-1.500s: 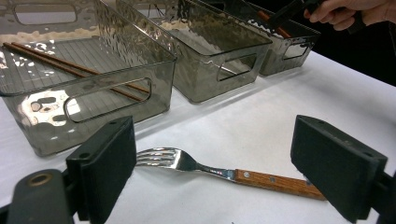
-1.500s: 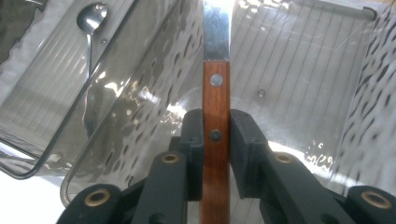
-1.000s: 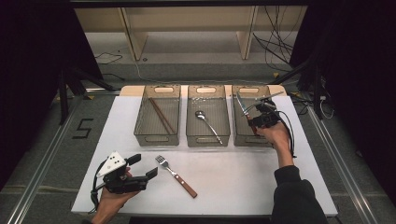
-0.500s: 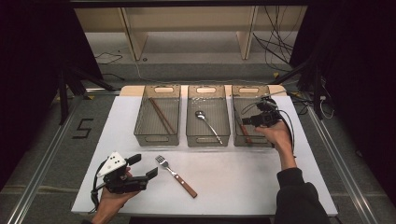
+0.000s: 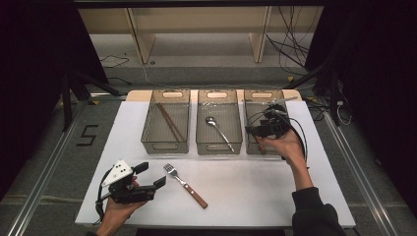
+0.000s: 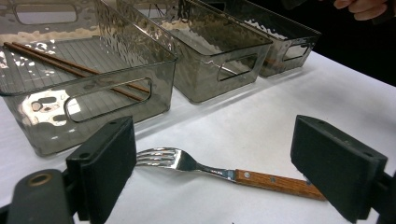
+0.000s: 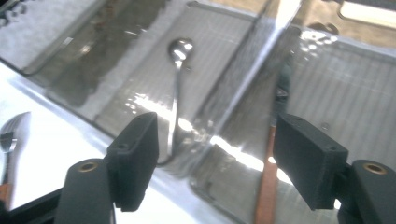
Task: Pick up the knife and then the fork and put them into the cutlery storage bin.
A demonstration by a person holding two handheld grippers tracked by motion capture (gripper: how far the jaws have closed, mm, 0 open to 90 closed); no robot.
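A fork [image 5: 184, 184] [image 6: 224, 173] with a wooden handle lies on the white table, tines toward the bins. My left gripper [image 5: 152, 174] [image 6: 219, 149] rests just left of it, open, its jaws either side of the fork without touching. My right gripper [image 5: 252, 130] [image 7: 217, 154] hovers over the right bin [image 5: 255, 96], pointing left. Its jaws have just been opening and nothing is between them. Below it in that bin lies a knife [image 7: 268, 182] with a wooden handle.
Three smoky clear bins stand in a row at the table's far side. The left bin [image 5: 164, 146] holds chopsticks [image 5: 169, 121] [image 6: 70, 70]. The middle bin [image 5: 219, 147] holds a spoon [image 5: 220, 130] [image 7: 176, 93]. White tabletop [image 5: 255, 191] stretches in front of the bins.
The right gripper swung to point left, lifted a little toward the bin's near end, and its jaws opened wide. The left gripper and fork stayed put.
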